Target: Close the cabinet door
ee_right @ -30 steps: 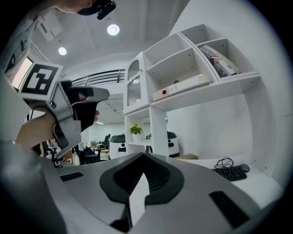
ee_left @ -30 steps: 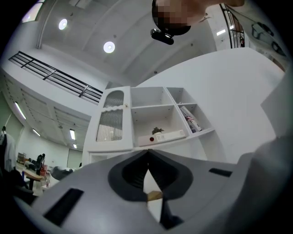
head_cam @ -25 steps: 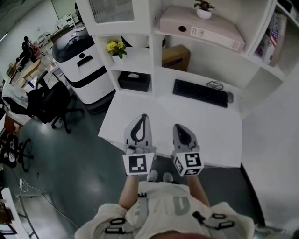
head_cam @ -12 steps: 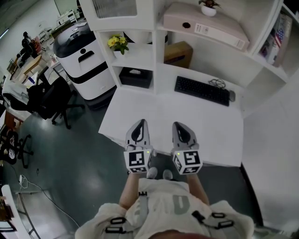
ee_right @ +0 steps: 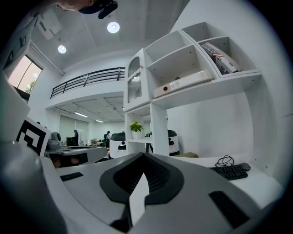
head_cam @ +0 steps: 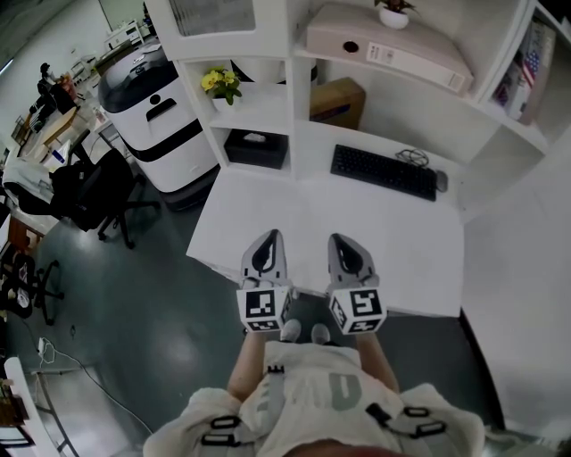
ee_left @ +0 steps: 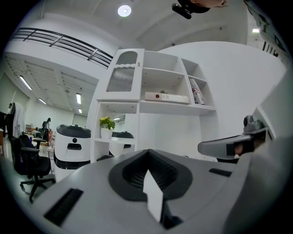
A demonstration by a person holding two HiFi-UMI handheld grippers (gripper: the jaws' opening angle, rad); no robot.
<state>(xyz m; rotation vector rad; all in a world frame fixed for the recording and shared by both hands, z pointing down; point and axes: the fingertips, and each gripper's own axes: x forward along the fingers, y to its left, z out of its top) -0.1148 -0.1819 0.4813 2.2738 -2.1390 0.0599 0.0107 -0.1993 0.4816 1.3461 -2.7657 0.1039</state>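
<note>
The cabinet door, white with a ribbed glass pane, sits at the top left of the white shelf unit and looks flush with its frame. The same door shows in the left gripper view, and as a narrow panel in the right gripper view. My left gripper and right gripper hover side by side over the desk's front edge, both pointing level at the shelves and far from the door. The left gripper is shut and empty. The right gripper is shut too, holding nothing.
On the white desk lie a black keyboard and a mouse. The shelves hold a yellow plant, a black tissue box, a cardboard box and a binder. A white-and-black machine and an office chair stand to the left.
My left gripper has sunk and drawn back a little toward the person, now level with the right one. The right gripper has stayed put. The door looks unchanged.
</note>
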